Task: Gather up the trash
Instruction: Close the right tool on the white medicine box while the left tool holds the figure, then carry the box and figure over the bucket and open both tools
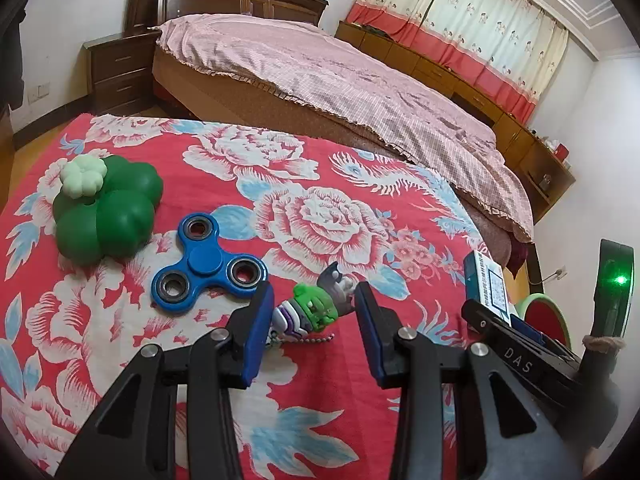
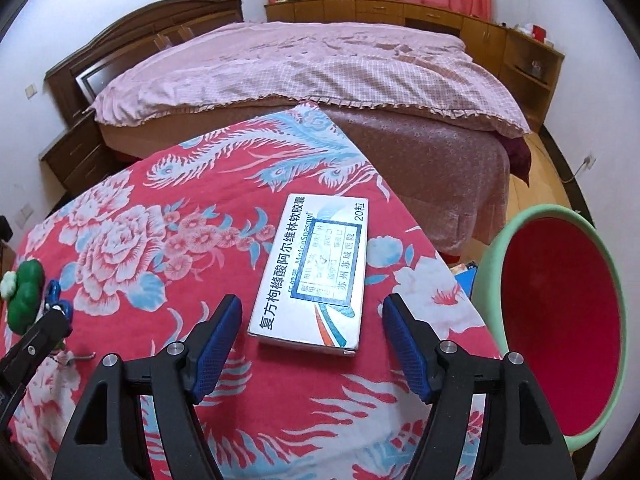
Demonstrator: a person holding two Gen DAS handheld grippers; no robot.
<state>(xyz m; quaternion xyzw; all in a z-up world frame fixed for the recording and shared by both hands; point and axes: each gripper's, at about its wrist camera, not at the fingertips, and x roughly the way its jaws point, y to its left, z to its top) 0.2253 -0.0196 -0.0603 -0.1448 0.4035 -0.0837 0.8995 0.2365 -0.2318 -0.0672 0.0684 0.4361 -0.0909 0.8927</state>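
A white and blue medicine box (image 2: 316,276) lies flat on the red floral cloth (image 2: 160,208). My right gripper (image 2: 312,320) is open, its blue pads on either side of the box's near end, not touching it. My left gripper (image 1: 314,304) is open around a small green-headed toy figure on a ball chain (image 1: 310,310). A blue fidget spinner (image 1: 204,264) and a green clover-shaped toy (image 1: 106,208) lie to its left. The box also shows at the right of the left wrist view (image 1: 486,280).
A round bin (image 2: 560,320) with a pale green rim and red inside stands just right of the table. A bed with a pink cover (image 2: 320,68) lies behind, with wooden cabinets (image 2: 400,12) and a nightstand (image 1: 116,72).
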